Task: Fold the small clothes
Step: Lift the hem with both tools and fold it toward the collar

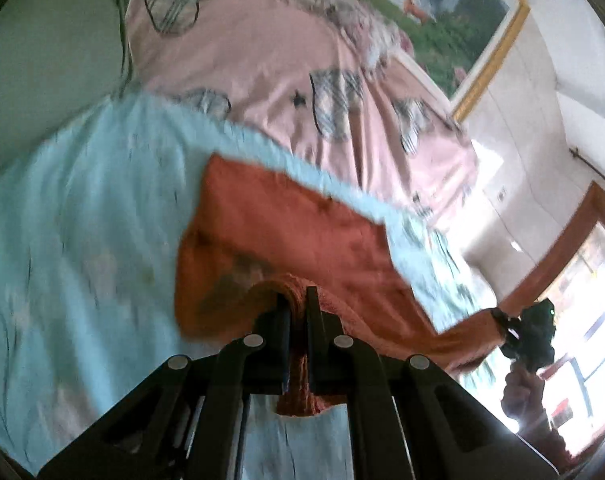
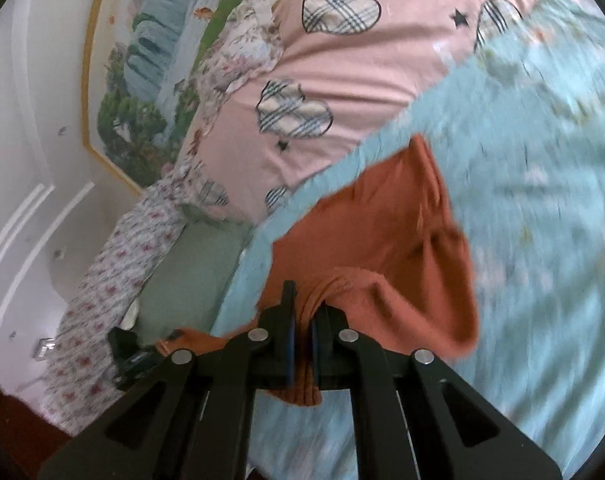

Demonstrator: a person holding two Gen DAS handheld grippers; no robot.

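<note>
Orange garment (image 1: 294, 232) clamped in my left claw (image 1: 298, 304) and right claw (image 2: 304, 312), raised off bed (image 1: 82, 220); fold not yet made.

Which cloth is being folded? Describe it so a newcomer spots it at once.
Find the bed with the pink heart-print quilt. In front of it lies a pale blue sheet, and on that the rust-orange garment, pinched by the left gripper and right gripper. It is the only plain orange fabric there.

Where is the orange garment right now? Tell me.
The orange garment hangs over the light blue sheet, pinched between the left gripper and right gripper.
</note>
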